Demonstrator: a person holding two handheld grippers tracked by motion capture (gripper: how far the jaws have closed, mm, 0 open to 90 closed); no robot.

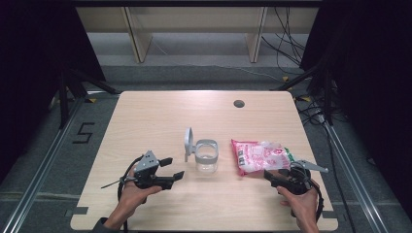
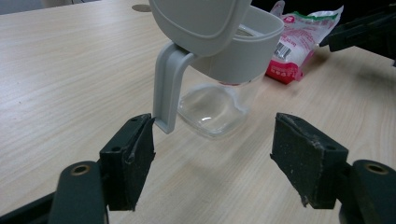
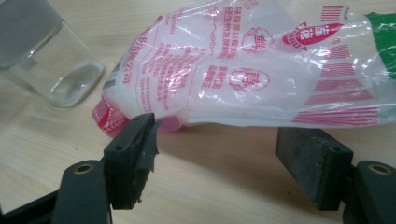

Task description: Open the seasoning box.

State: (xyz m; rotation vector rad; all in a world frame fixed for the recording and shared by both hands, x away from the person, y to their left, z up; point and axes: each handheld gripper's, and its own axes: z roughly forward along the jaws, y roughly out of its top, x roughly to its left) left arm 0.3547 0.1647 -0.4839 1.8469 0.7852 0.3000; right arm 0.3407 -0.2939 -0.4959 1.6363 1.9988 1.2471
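Note:
A clear glass jar (image 1: pixel 206 158) with a grey rim stands mid-table, its grey hinged lid (image 1: pixel 188 141) flipped up on its left. My left gripper (image 1: pixel 172 168) sits open just left of the jar, nothing between its jaws. In the left gripper view the jar (image 2: pixel 219 100) is close ahead and the lid's hinge arm (image 2: pixel 168 88) hangs by the left pad (image 2: pixel 133 158). A red, white and green plastic bag (image 1: pixel 260 155) of white powder lies right of the jar. My right gripper (image 1: pixel 278 177) is open at the bag's near edge; the bag (image 3: pixel 261 70) lies just beyond its pads (image 3: pixel 135 154).
The light wooden table (image 1: pixel 145 121) has a round cable hole (image 1: pixel 238 103) at the back right. Wooden shelving legs and loose cables stand on the floor beyond. A metal rail runs along each side of the table.

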